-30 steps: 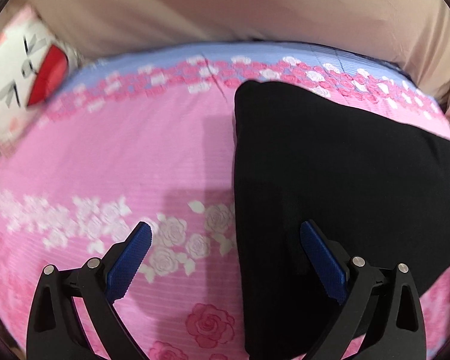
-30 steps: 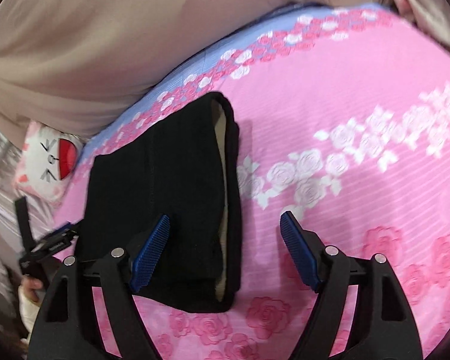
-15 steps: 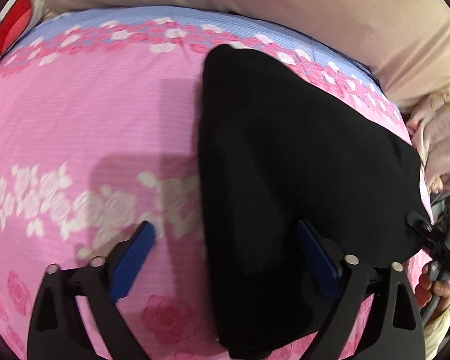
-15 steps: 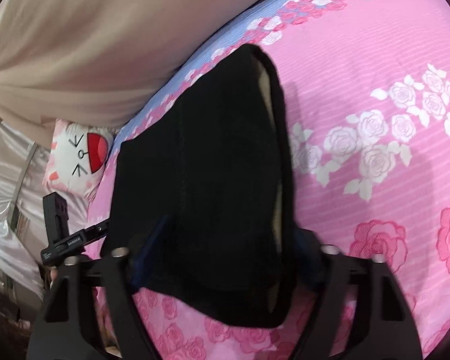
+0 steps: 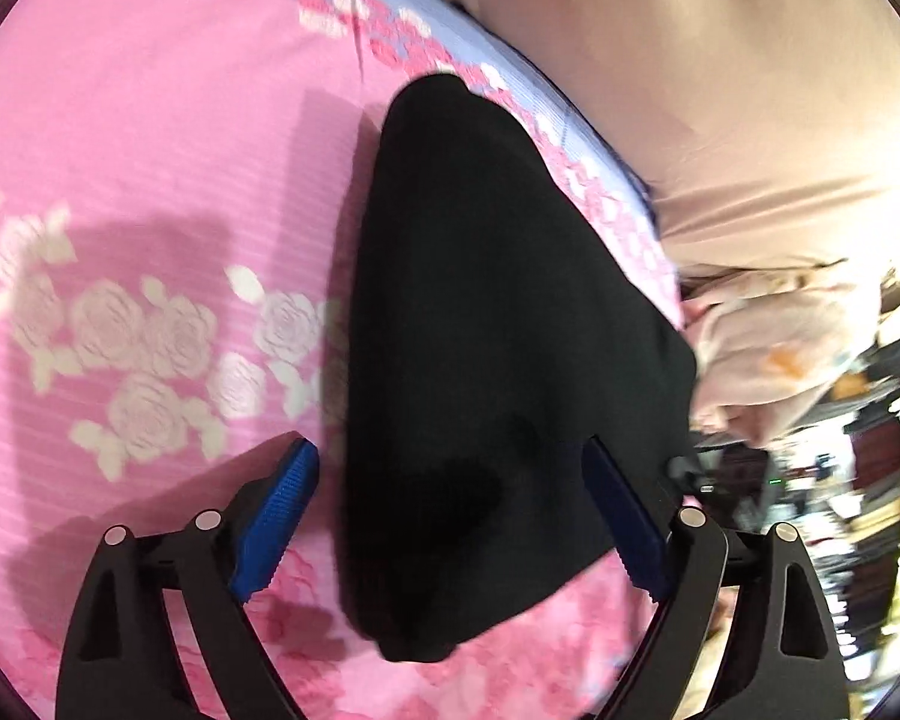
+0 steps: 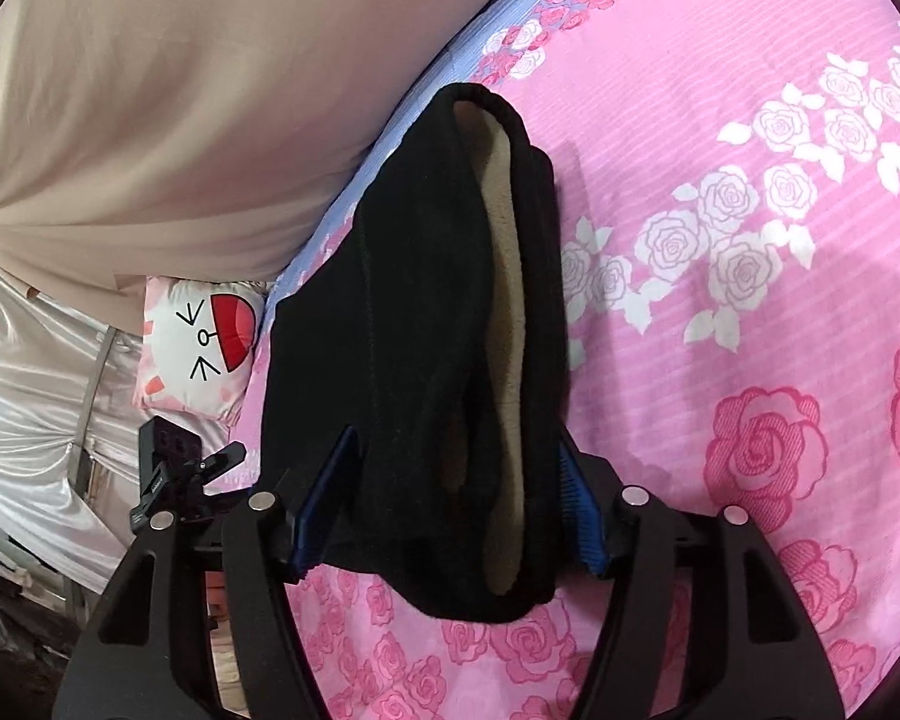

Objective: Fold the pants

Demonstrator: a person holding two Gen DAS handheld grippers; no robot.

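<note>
The black pants [image 5: 498, 300] lie folded into a long narrow bundle on the pink rose bedsheet [image 5: 150, 150]. In the right wrist view the pants [image 6: 420, 300] show a tan lining [image 6: 504, 300] along the fold. My left gripper [image 5: 450, 450] straddles one end of the bundle with wide jaws. Its left pad [image 5: 276, 516] stands clear on the sheet. My right gripper [image 6: 455, 441] holds the other end. Both blue pads still touch the cloth while the jaws are opening. Part of the left gripper's body [image 6: 168, 468] shows at the left.
A white cat-face cushion [image 6: 198, 348] sits at the bed's head beside a beige drape [image 6: 180, 90] and silver fabric [image 6: 24, 390]. Pale clothes [image 5: 768, 348] and dark clutter lie past the bed's edge. Open sheet [image 6: 720, 180] stretches to the right of the pants.
The left gripper swung and rolled until the pants' end lay between its jaws. The right gripper slid onto the other end and closed around the bundle.
</note>
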